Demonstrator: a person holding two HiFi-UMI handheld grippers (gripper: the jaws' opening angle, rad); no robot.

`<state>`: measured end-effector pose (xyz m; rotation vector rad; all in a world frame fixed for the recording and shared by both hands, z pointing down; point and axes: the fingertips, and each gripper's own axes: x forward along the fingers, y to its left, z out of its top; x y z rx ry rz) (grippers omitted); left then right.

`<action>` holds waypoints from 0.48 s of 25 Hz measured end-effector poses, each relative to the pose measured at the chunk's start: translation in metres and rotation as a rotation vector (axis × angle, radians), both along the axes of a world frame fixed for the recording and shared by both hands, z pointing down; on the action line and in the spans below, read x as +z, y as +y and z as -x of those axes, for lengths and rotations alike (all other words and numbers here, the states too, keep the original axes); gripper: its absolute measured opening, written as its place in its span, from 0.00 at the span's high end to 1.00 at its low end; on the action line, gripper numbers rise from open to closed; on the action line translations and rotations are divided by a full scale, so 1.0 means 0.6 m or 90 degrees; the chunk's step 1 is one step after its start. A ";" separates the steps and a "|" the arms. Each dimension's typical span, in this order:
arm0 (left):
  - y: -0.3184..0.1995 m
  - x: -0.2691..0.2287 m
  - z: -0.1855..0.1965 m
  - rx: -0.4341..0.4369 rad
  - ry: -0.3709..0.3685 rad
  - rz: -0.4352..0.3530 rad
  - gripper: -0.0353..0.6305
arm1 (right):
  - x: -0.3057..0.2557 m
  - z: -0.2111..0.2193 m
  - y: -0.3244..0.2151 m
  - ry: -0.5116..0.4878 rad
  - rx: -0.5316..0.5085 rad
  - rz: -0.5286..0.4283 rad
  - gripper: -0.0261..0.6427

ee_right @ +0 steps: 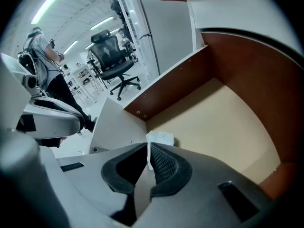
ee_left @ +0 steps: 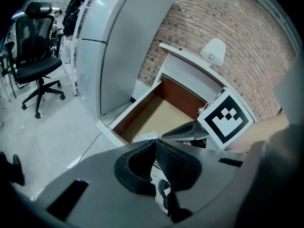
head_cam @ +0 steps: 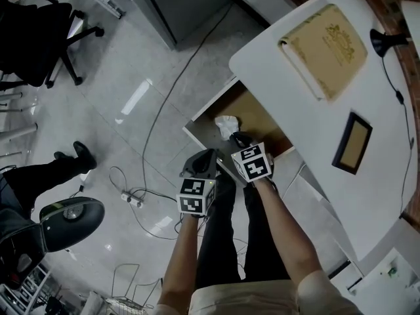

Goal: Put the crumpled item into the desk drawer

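The right gripper (head_cam: pixel 237 137), jaws closed narrowly on the crumpled paper (head_cam: pixel 227 125), hung over the open desk drawer (head_cam: pixel 257 119) (tan floor, brown walls); the left gripper (head_cam: pixel 207 155) waited alongside, jaws pressed together.

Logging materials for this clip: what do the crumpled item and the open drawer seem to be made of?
The crumpled item is white, matte, thin and creased, so likely paper or tissue. The drawer has a tan matte floor, reddish-brown side walls and a white front, which looks like laminated board; real wood cannot be ruled out.
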<state>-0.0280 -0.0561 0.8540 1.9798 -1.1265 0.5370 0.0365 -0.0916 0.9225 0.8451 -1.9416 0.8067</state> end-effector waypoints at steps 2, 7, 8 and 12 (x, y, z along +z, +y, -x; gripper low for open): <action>-0.002 -0.008 -0.002 0.003 0.001 -0.003 0.92 | -0.015 -0.005 -0.003 -0.002 0.006 -0.009 0.90; 0.014 -0.032 -0.006 -0.003 0.001 0.009 0.92 | -0.057 -0.022 0.009 -0.003 0.015 -0.017 0.90; 0.016 -0.037 -0.005 -0.005 -0.003 0.009 0.92 | -0.068 -0.026 0.011 -0.004 0.018 -0.019 0.90; 0.024 -0.071 -0.005 -0.002 -0.008 0.006 0.92 | -0.112 -0.032 0.021 -0.006 0.020 -0.030 0.90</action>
